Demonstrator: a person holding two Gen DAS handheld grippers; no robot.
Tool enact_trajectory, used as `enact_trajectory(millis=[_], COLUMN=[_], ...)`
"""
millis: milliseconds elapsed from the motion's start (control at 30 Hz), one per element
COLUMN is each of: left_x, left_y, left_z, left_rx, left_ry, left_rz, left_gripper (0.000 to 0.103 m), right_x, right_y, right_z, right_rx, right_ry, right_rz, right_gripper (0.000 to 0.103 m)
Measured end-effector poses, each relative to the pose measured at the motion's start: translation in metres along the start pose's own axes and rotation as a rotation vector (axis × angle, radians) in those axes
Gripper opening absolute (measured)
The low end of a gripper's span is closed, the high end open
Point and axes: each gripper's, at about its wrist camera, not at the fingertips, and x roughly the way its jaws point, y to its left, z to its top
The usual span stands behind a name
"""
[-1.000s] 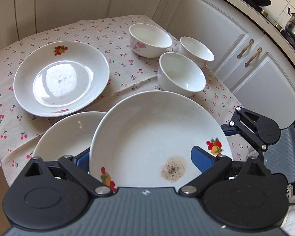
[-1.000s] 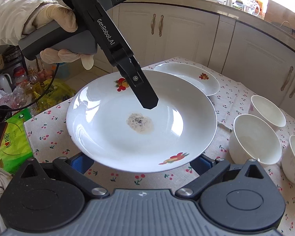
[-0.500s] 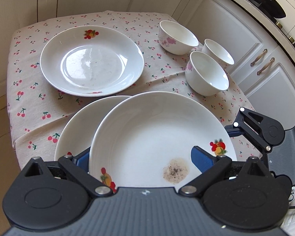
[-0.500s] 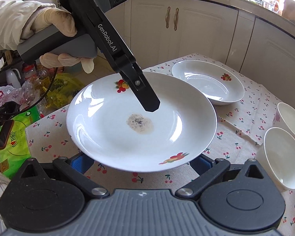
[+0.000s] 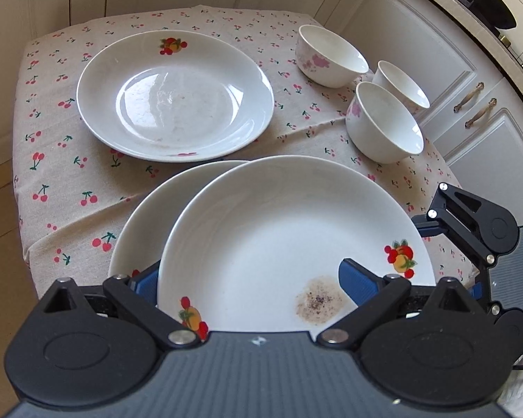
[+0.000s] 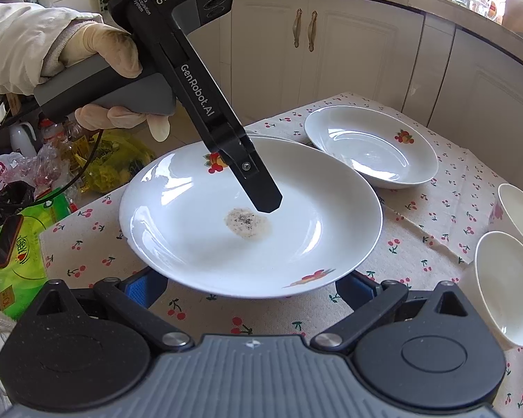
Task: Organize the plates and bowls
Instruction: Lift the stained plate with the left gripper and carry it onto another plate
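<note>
A white plate with a brown stain [image 5: 289,237] hangs above the cherry-print tablecloth [image 5: 69,174]. My left gripper [image 5: 251,273] is shut on it at a slant: one finger [image 6: 258,184] lies on top near the stain, the other is hidden beneath. My right gripper [image 6: 251,287] stands open, both fingers under the plate's near rim. Directly below, a second white plate [image 5: 139,237] rests on the cloth, largely covered. A third plate [image 5: 174,94] sits further back. Three white bowls [image 5: 383,122] cluster at the right.
White cabinets [image 5: 488,146] close in beyond the table's right side. A black pan [image 5: 481,3] sits on the counter. Bags and bottles [image 6: 24,209] crowd the floor past the table's left edge in the right wrist view. A gloved hand [image 6: 97,55] holds the left gripper.
Both grippers have carried the stained plate across the table. It now covers more of the plate beneath it. The far plate and the bowls look nearer.
</note>
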Motion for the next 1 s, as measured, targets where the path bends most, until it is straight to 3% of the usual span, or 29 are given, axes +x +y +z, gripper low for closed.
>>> enact_trajectory(millis=[500,1000], left_x=[0.000,-0.012], left_y=[0.005,0.009], left_z=[0.001,-0.001], left_rx=[-0.014,-0.044], left_ry=[0.047,0.038], left_rz=[0.044,0.053], left_gripper=[0.099,0.099], right_x=[0.002,0.009], right_y=[0.001,0.000], right_z=[-0.001,0.000], right_rx=[0.000,-0.004], right_ry=[-0.019,-0.020], right_rz=[0.026,0.038], right_gripper=[0.103,0.103])
